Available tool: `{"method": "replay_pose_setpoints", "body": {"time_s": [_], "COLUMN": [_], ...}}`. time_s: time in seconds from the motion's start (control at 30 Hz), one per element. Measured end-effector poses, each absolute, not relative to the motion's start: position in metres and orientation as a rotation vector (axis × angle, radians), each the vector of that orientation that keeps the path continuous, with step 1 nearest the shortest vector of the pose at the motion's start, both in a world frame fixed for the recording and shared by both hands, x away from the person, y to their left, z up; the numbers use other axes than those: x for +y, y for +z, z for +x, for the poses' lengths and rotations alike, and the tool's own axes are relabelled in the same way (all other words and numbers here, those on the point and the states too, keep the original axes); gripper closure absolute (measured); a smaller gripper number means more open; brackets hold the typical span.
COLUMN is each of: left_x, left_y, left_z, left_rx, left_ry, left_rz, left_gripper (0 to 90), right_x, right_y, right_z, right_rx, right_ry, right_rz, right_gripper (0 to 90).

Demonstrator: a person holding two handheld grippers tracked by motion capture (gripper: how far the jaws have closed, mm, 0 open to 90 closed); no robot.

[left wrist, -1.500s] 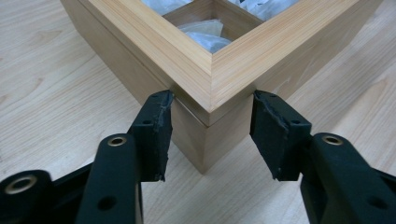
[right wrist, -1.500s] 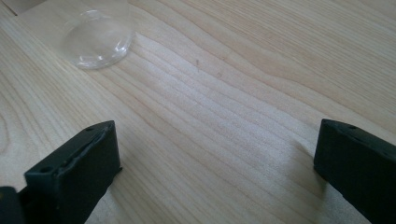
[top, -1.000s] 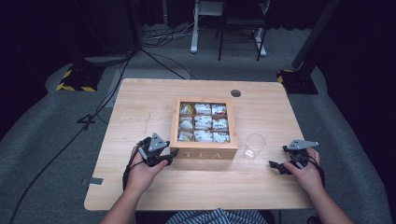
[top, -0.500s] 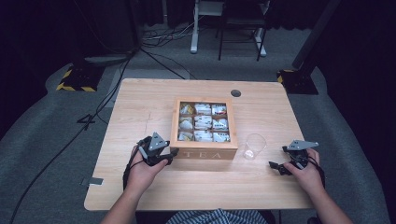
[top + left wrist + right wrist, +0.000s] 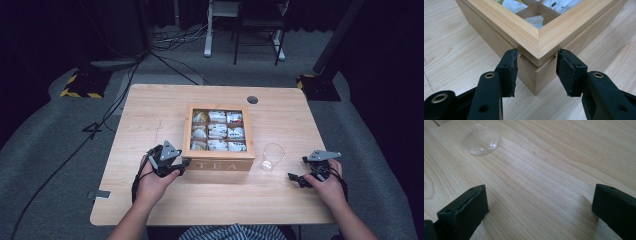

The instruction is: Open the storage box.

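A wooden tea box [image 5: 219, 164] marked TEA stands mid-table, with tea bags in its compartments. My left gripper [image 5: 179, 166] is at its near left corner. In the left gripper view the two pads [image 5: 510, 72] straddle the corner of the lid [image 5: 544, 37] and touch its two sides, so my left gripper [image 5: 537, 67] is shut on that corner. A thin seam shows between the lid and the box body below. My right gripper [image 5: 296, 178] rests low over the table right of the box, jaws wide open, nothing between them [image 5: 540, 205]. A clear plastic cup [image 5: 272, 156] stands between box and right gripper.
The cup [image 5: 481, 140] lies ahead and left in the right gripper view. A round cable hole [image 5: 252, 100] sits near the table's far edge. Bare wood [image 5: 150, 115] stretches left of the box. Cables and a chair base are on the floor beyond.
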State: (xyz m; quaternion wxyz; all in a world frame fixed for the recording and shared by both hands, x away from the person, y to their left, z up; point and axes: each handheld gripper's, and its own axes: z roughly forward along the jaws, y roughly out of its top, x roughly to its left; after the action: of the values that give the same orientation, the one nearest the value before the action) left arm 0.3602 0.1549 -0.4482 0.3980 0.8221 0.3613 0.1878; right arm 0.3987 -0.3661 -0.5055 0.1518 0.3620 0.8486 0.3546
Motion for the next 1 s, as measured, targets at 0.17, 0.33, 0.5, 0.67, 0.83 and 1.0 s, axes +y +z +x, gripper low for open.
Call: {"method": "replay_pose_setpoints", "body": {"time_s": [0.17, 0.33, 0.5, 0.67, 0.83, 1.0], "left_x": [0.155, 0.155, 0.153, 0.153, 0.153, 0.151], "left_y": [-0.445, -0.44, -0.438, -0.436, -0.431, -0.428], "left_z": [0.36, 0.36, 0.362, 0.364, 0.368, 0.371], "left_rx": [0.909, 0.905, 0.901, 0.901, 0.894, 0.887], "left_ry": [0.484, 0.496, 0.512, 0.522, 0.534, 0.559], "left_rz": [2.081, 2.07, 2.068, 2.037, 2.017, 2.008], "left_gripper": [51.5, 50.8, 49.6, 47.5, 46.3, 43.9], "right_x": [-0.366, -0.366, -0.366, -0.366, -0.366, -0.366], "right_y": [-0.506, -0.506, -0.506, -0.505, -0.505, -0.505], "right_z": [0.399, 0.399, 0.399, 0.398, 0.398, 0.398], "right_rx": [2.435, 2.435, 2.435, 2.432, 2.43, 2.43], "right_ry": [1.018, 1.018, 1.018, 1.015, 1.014, 1.014], "right_rz": [1.04, 1.04, 1.039, 1.045, 1.05, 1.05], "right_gripper": [0.5, 0.5, 0.5, 0.5, 0.5, 0.5]}}
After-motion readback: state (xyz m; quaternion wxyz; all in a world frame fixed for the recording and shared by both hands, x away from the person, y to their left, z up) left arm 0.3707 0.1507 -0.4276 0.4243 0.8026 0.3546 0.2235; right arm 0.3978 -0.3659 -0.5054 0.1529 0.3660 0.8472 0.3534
